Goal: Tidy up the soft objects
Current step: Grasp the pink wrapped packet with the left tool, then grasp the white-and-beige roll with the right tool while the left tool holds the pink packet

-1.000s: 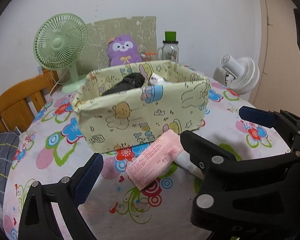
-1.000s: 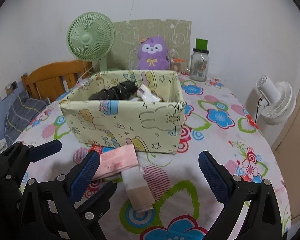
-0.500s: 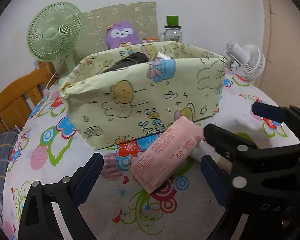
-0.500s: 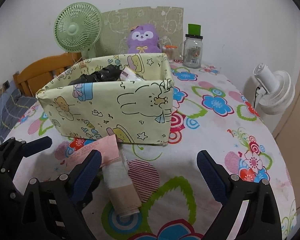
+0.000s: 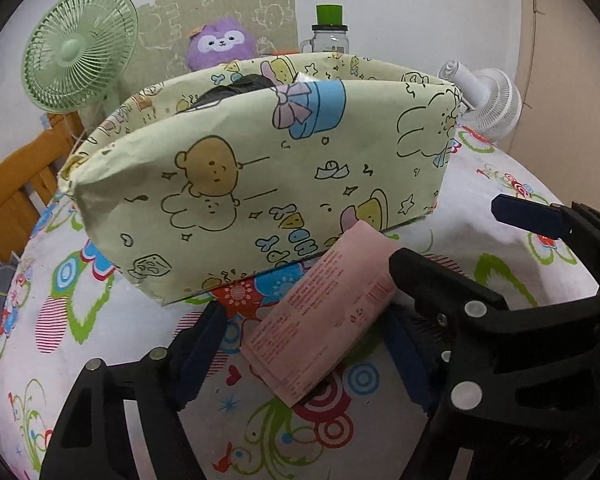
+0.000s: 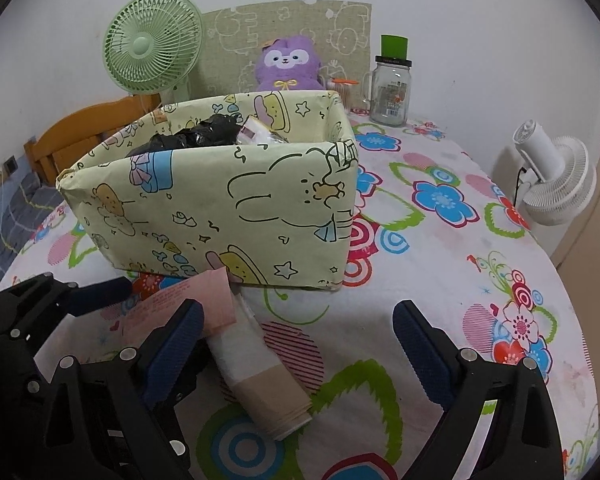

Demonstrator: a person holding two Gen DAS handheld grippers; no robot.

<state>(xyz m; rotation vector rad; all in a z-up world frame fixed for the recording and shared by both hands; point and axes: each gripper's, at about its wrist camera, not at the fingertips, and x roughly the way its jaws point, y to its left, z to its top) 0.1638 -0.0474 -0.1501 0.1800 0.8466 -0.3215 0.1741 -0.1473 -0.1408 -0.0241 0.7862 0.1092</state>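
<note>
A pink flat packet (image 5: 324, 312) lies on the flowered tablecloth against the front of a yellow cartoon-print fabric box (image 5: 259, 184). My left gripper (image 5: 304, 344) is open with its fingers on either side of the packet, not closed on it. In the right wrist view the packet (image 6: 195, 300) overlaps a rolled white and beige cloth (image 6: 259, 364). My right gripper (image 6: 295, 344) is open around the roll's end. The box (image 6: 227, 200) holds a black bundle (image 6: 199, 134) and a small wrapped packet (image 6: 255, 134).
A green fan (image 6: 153, 48), a purple plush (image 6: 287, 64) and a glass jar with a green lid (image 6: 392, 88) stand behind the box. A white fan (image 6: 556, 176) stands off the table's right edge. A wooden chair (image 6: 87, 128) is at the left.
Both grippers have moved forward and down toward the box. The left fingers now straddle the pink packet. The right fingers have come down around the rolled cloth.
</note>
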